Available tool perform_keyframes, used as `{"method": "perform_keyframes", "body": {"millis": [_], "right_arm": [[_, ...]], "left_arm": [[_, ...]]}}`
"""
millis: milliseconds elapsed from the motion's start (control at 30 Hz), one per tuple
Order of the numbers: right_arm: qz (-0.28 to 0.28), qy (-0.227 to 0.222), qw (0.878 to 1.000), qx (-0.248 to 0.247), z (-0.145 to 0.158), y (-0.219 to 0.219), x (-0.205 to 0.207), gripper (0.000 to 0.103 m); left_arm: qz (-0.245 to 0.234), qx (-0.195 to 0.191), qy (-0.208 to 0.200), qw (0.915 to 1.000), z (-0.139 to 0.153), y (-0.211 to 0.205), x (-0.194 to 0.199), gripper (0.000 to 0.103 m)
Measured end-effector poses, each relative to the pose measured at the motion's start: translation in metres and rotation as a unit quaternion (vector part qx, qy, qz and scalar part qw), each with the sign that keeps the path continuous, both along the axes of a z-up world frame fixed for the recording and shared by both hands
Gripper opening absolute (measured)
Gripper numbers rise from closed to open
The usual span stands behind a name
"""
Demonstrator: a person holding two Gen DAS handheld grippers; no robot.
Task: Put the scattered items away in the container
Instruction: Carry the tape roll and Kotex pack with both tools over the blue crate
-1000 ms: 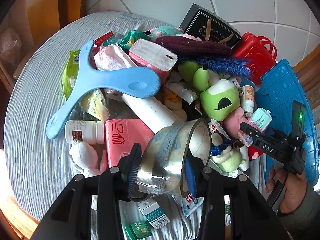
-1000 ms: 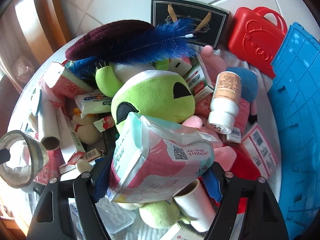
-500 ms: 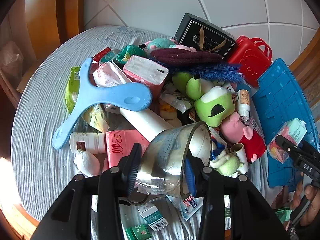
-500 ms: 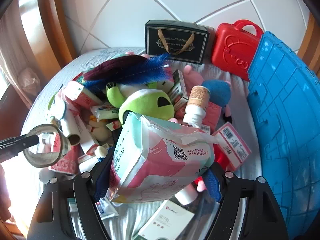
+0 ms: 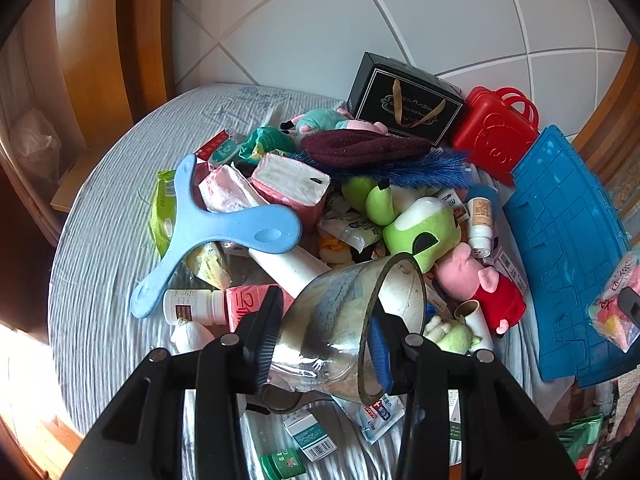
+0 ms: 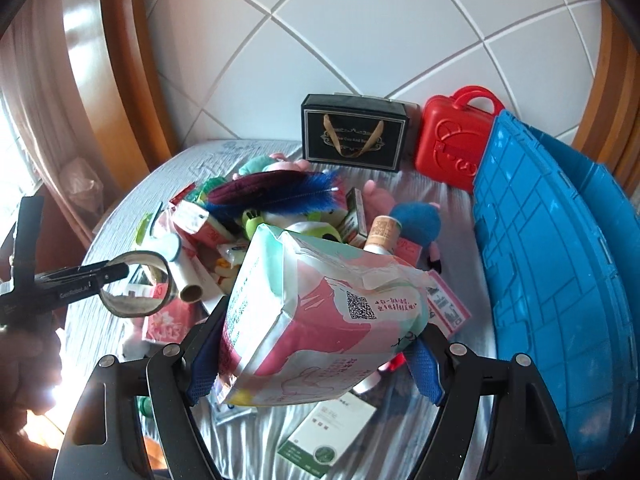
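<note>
Left of the blue container [image 6: 552, 280], the right gripper [image 6: 316, 356] squeezed a soft, light tissue pack [image 6: 320, 312] mid-body, while the left gripper [image 5: 324, 344] clamped a stiff tape roll [image 5: 352, 320].

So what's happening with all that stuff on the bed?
A person is tidying a big heap of toys, bottles and packets. The left tool is clamped on a roll of clear tape, and the right tool grips a pink and teal soft packet. Both are held up above the pile. The blue crate waits on the right, and neither thing is in it yet.
</note>
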State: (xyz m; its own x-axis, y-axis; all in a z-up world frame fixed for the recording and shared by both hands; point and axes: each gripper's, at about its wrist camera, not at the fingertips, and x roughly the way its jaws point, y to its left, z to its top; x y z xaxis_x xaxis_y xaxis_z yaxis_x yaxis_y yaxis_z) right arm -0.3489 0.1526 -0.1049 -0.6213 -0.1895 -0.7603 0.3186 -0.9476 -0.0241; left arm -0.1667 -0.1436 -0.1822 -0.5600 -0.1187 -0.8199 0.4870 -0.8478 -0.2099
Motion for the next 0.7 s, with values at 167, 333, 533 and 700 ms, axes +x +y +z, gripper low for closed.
{"method": "perform_keyframes", "body": {"millis": [167, 333, 533, 700], "right_arm": [[0.002, 0.017, 1.0, -0.002, 0.019, 0.005, 0.01, 0.078], [-0.02, 0.023, 1.0, -0.007, 0.031, 0.013, 0.02, 0.078], [-0.02, 0.034, 0.999, -0.015, 0.041, 0.03, 0.029, 0.078], [-0.011, 0.039, 0.999, -0.025, 0.046, 0.047, 0.033, 0.078]], "left_arm": [[-0.007, -0.026, 0.007, 0.9996, 0.022, 0.015, 0.001, 0.039], [-0.019, -0.051, 0.007, 0.9985, 0.042, 0.033, -0.003, 0.039], [-0.027, -0.067, 0.008, 0.9973, 0.061, 0.056, -0.011, 0.039], [-0.023, -0.076, 0.012, 0.9968, 0.075, 0.076, -0.02, 0.039]]}}
